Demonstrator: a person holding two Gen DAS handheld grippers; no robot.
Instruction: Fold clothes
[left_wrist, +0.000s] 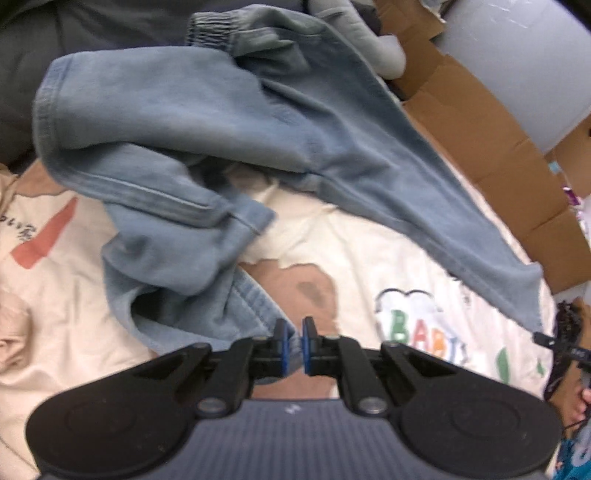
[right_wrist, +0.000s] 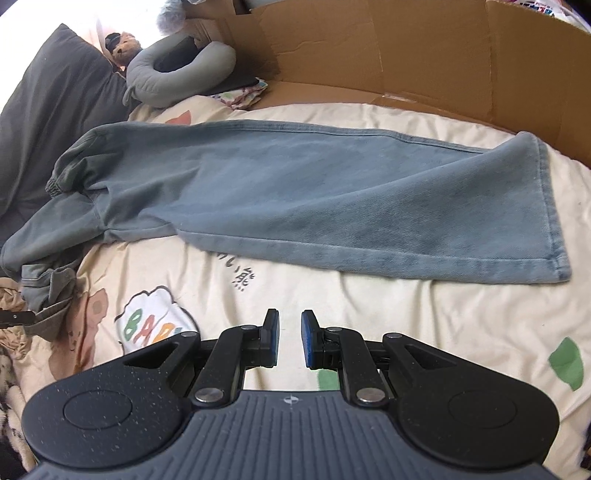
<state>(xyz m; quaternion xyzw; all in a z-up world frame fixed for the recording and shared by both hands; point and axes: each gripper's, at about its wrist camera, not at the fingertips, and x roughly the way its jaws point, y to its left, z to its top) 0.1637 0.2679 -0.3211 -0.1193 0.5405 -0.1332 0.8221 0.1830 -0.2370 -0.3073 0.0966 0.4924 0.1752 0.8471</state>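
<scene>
One pair of blue jeans (right_wrist: 295, 192), on a printed bedsheet (right_wrist: 406, 314): one leg flat toward 3 o'clock, the other bunched at 8 o'clock. Left gripper (left_wrist: 293, 341): clenched on a hem of the bunched leg. Right gripper (right_wrist: 290, 339): released, empty, short of the flat leg. Handling, as judged: keep the hem pinched, draw the leg taut, lay it square over its mate. Left view alone shows the grasp; right view alone shows the flat leg's hem (right_wrist: 550, 206), a neck pillow (right_wrist: 184, 74) at 11 o'clock, cardboard (right_wrist: 406, 55) at 12.
</scene>
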